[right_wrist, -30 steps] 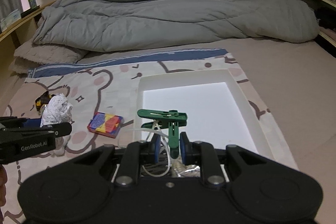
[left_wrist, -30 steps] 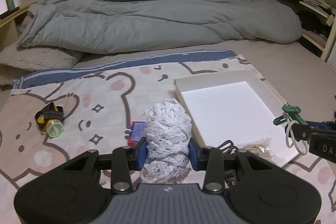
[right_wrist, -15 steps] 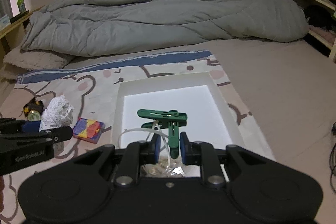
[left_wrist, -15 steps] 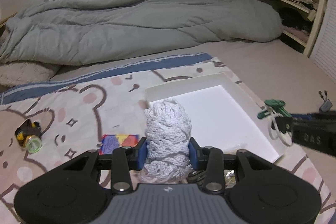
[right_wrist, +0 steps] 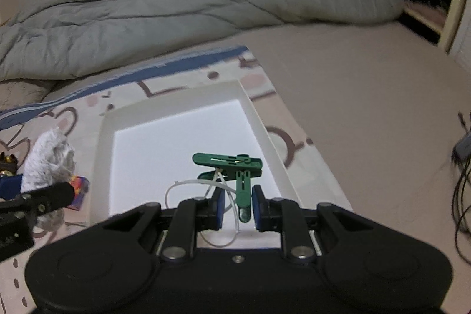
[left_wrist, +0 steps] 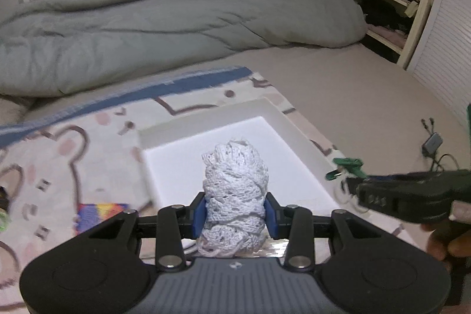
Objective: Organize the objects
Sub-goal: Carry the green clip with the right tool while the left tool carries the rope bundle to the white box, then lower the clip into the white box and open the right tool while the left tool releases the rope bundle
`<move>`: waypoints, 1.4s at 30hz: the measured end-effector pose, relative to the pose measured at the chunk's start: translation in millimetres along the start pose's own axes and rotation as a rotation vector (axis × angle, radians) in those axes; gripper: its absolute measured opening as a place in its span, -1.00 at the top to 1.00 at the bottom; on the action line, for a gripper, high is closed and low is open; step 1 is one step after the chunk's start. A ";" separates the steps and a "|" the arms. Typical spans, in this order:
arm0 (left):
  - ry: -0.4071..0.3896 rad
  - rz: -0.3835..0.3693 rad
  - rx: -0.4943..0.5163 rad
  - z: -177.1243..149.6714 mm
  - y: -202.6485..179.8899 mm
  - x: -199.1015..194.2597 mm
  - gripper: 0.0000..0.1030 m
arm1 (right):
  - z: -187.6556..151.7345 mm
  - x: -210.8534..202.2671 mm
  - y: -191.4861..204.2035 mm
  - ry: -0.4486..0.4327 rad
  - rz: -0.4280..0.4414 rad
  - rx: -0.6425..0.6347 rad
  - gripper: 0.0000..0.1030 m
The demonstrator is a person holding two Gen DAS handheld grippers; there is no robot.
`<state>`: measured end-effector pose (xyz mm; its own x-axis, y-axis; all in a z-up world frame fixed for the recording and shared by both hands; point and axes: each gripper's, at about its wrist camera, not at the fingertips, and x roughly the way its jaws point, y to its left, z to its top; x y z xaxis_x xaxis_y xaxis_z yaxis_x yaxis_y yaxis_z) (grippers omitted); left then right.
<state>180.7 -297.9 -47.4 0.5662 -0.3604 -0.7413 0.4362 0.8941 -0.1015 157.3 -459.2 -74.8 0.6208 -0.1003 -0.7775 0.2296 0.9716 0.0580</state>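
Left gripper point(left_wrist: 235, 214) fingers are clamping a white lace bundle point(left_wrist: 234, 196), hovering over the white tray point(right_wrist: 256, 119) on the bed. Right gripper point(right_wrist: 238, 207) fingers are pinching a green clip point(right_wrist: 232, 167) with its cord, above the tray's near edge.

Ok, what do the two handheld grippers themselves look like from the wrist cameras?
Both are matte black with wide, rounded bodies, silver screws and blue finger pads. The left gripper has a ribbed grey centre panel; the right gripper is all black, with faint white lettering on its side.

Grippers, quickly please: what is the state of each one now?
Left gripper: closed on the white lace bundle.
Right gripper: closed on the green clip.
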 end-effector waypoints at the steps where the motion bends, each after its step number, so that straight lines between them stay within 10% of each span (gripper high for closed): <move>1: 0.009 -0.016 -0.015 -0.7 -3.4 6.0 0.19 | -1.3 4.9 -5.9 0.009 -0.002 0.005 0.62; 22: 0.120 -0.157 -0.412 -34.3 -46.3 92.5 0.19 | -22.5 40.3 -46.4 0.112 0.035 -0.095 0.62; 42: 0.104 -0.040 -0.260 -26.3 -41.8 75.9 -0.20 | -23.8 37.5 -42.0 0.123 0.019 -0.129 0.61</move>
<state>187.1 -355.6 -116.9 0.4717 -0.3792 -0.7960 0.2548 0.9229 -0.2887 153.1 -498.6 -121.3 0.5256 -0.0627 -0.8484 0.1159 0.9933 -0.0016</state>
